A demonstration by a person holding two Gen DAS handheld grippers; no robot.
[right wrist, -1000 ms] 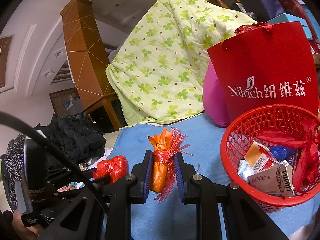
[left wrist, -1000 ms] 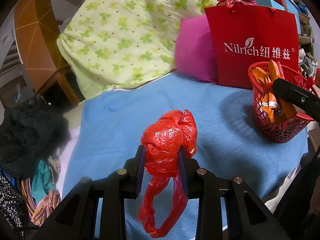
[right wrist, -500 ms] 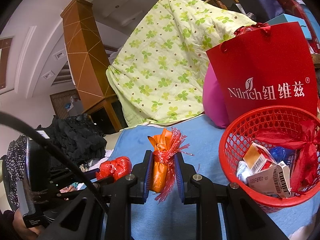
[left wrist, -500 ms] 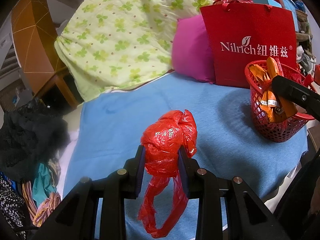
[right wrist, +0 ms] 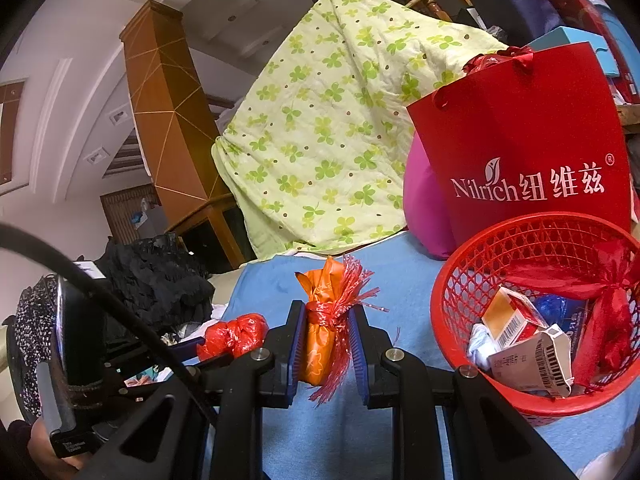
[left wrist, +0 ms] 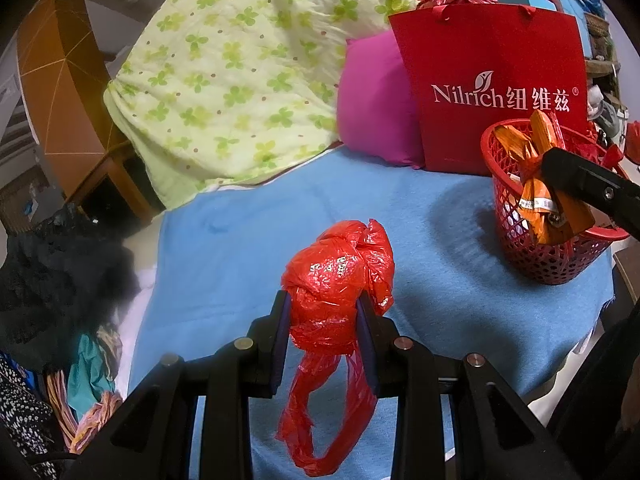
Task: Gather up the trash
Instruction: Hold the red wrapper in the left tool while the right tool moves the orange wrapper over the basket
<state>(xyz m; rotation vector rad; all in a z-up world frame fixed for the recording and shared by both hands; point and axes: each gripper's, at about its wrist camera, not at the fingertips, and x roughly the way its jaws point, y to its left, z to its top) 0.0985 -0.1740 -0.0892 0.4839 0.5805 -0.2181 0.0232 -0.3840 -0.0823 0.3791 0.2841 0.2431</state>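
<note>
My left gripper [left wrist: 323, 312] is shut on a crumpled red plastic bag [left wrist: 340, 276], held above the blue blanket [left wrist: 248, 232]; its handles hang below the jaws. My right gripper [right wrist: 327, 320] is shut on an orange wrapper tied with red fringe [right wrist: 322, 320], just left of the red mesh basket [right wrist: 480, 264]. The basket holds cartons, a blue packet and red ribbon. In the left wrist view the basket [left wrist: 540, 264] stands at the right, with the right gripper's finger [left wrist: 580, 184] and the orange wrapper [left wrist: 540, 184] at its rim. The red bag also shows in the right wrist view [right wrist: 234, 334].
A red Nilrich paper bag [left wrist: 492, 92] and a magenta pillow [left wrist: 372, 108] stand behind the basket. A green clover quilt [left wrist: 240, 80] is piled at the back. Dark clothes [left wrist: 52, 272] lie off the blanket's left edge. A wooden cabinet [right wrist: 168, 120] stands far left.
The left gripper with the red bag has drifted slightly, so the basket and paper bag sit a little further left in its view. The right gripper holds almost still beside the basket.
</note>
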